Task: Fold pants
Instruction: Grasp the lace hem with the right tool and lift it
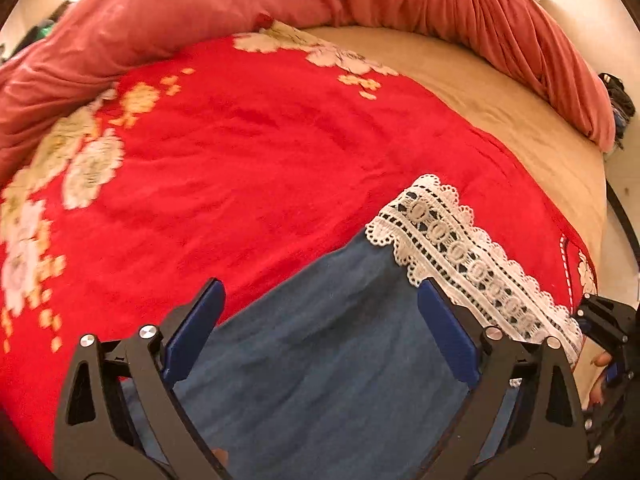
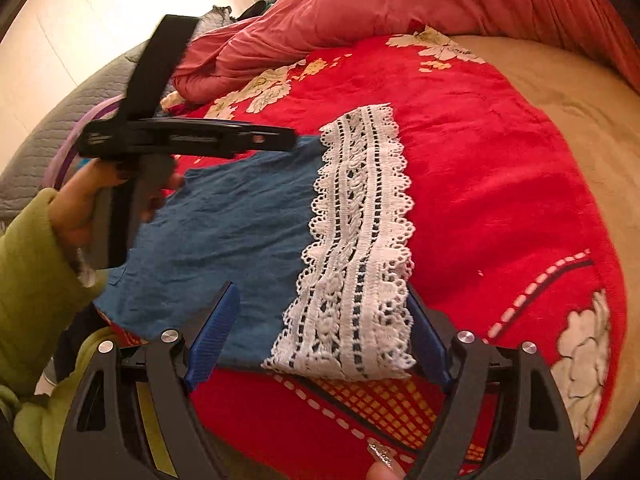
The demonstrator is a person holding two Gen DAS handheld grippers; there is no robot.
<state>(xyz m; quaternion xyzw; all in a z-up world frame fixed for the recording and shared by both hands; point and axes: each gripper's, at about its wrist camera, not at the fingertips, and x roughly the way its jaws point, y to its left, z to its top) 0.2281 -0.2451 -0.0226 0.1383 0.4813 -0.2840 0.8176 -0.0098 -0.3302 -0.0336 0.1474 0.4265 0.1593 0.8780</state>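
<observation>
The pants point(image 2: 224, 224), blue with a white lace hem point(image 2: 356, 240), lie flat on a red flowered blanket point(image 2: 480, 168) on the bed. The right tool point(image 2: 320, 308) stands spread wide over the lace, grasping nothing. The left tool point(image 1: 320, 300) hangs released above the blue cloth. Beyond, a bunched pink quilt point(image 1: 200, 8).

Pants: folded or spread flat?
Cannot tell: the blue pants lie flat on the red blanket, lace hem showing, but the waist end is out of view.

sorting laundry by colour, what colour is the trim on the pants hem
White openwork lace trim on blue pants; clearest in the right wrist view.
</observation>
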